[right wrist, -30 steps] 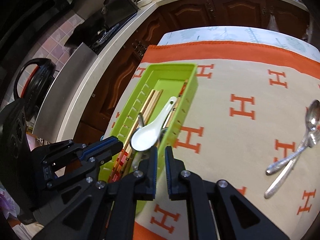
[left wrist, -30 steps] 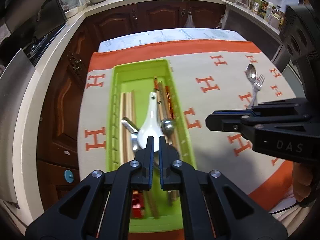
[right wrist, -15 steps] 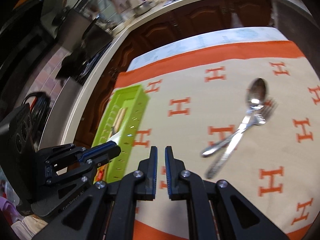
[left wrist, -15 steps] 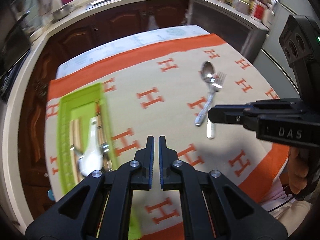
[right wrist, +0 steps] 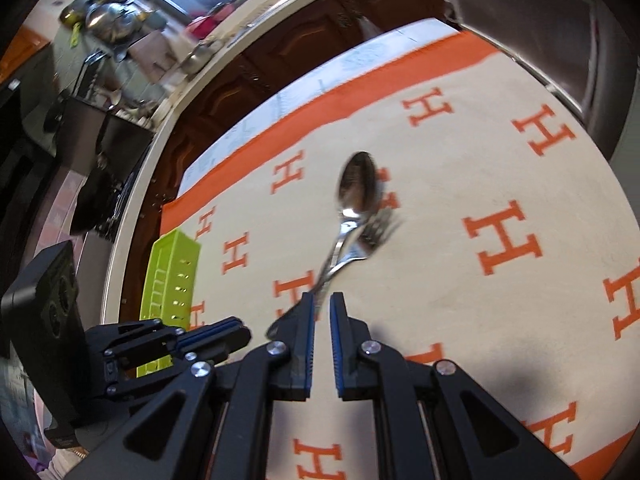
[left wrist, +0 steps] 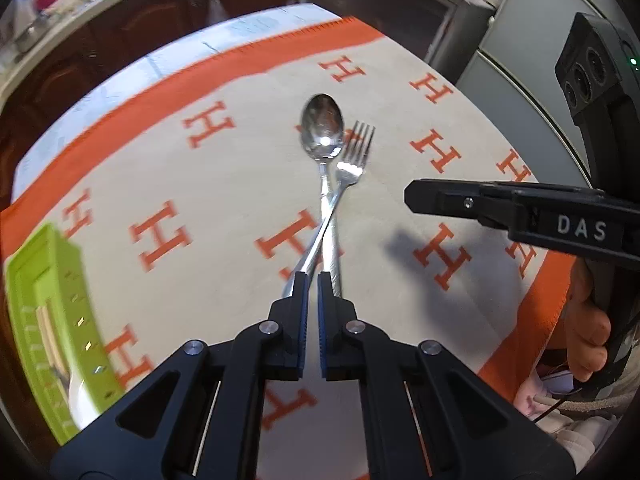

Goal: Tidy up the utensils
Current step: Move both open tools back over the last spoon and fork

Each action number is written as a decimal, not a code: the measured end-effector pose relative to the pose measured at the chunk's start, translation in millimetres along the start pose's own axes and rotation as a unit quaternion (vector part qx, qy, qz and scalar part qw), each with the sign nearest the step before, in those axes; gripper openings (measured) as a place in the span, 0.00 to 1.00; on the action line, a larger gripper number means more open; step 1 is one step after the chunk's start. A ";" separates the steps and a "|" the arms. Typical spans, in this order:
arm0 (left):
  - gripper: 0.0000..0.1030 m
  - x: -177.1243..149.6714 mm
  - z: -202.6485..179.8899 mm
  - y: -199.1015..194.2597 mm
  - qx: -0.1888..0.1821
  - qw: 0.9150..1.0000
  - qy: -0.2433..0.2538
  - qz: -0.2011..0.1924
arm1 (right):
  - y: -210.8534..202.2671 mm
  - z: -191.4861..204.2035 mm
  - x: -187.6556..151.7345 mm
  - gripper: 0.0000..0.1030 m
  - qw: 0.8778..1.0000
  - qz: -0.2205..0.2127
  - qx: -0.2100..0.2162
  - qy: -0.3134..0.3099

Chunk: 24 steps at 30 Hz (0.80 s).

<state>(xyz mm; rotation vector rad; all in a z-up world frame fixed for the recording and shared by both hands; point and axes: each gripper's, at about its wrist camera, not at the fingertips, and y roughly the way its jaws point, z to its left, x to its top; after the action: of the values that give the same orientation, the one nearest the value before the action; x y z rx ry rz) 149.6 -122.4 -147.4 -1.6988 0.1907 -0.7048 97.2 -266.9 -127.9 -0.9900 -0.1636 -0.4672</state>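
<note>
A metal spoon (left wrist: 322, 132) and a metal fork (left wrist: 355, 156) lie crossed on the H-patterned cloth, heads pointing away. My left gripper (left wrist: 313, 281) hovers over their handle ends, shut with nothing in it. In the right wrist view, the spoon (right wrist: 357, 184) and fork (right wrist: 376, 232) lie just ahead of my right gripper (right wrist: 322, 300), which is also shut and empty. The green utensil tray (left wrist: 48, 308) sits at the cloth's left edge; it shows as the green tray (right wrist: 172, 264) from the right wrist. Each gripper appears in the other's view: right gripper (left wrist: 412, 200), left gripper (right wrist: 242, 334).
A hand (left wrist: 592, 336) holds the right gripper's handle at the table's near right corner. Dark wooden cabinets (right wrist: 304, 52) and a countertop with pots run behind the table. The cloth's orange border (left wrist: 208, 68) marks the far edge.
Both grippers have swung right, away from the green tray and the white spoon lying in it, to above the metal spoon and fork. Both stay shut and empty.
</note>
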 end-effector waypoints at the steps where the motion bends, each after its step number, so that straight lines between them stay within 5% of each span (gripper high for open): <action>1: 0.02 3.3 -0.8 6.4 -0.005 1.000 0.006 0.006 | 2.3 -2.6 1.4 0.07 1.000 0.002 0.000 0.003; 7: 0.02 13.6 -8.7 41.1 0.006 0.998 0.045 0.039 | 10.5 -17.3 5.0 0.07 1.000 0.011 0.003 0.017; 18: 0.02 25.7 2.1 48.9 0.017 0.998 0.049 0.038 | 24.1 -32.2 8.9 0.07 0.999 0.023 0.013 0.028; 24: 0.11 34.7 -4.0 57.8 0.023 0.996 0.076 0.049 | 26.7 -39.6 8.0 0.07 0.999 0.026 0.015 0.034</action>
<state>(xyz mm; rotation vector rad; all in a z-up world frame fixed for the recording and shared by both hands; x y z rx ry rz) 189.4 -157.7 -189.0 -1.5822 0.3602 -0.7590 113.3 -290.1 -167.2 -0.9460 -0.0833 -0.4492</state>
